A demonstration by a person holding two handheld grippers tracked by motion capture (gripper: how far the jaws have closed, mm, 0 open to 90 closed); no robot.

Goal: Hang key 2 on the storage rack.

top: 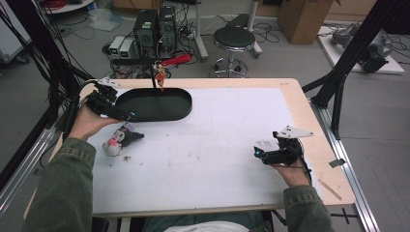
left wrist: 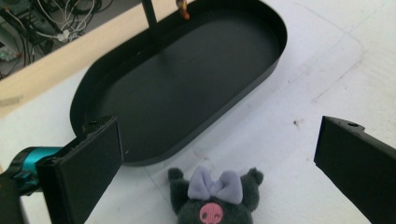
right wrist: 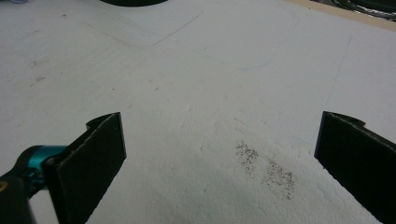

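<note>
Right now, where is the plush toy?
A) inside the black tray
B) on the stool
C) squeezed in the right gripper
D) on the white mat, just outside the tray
D: the plush toy lies on the white mat beside the empty tray, below the open left gripper.

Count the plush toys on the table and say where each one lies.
1. The plush toy lies on the white mat just in front of the black tray, near the left tool. Nothing suggests another.
</note>
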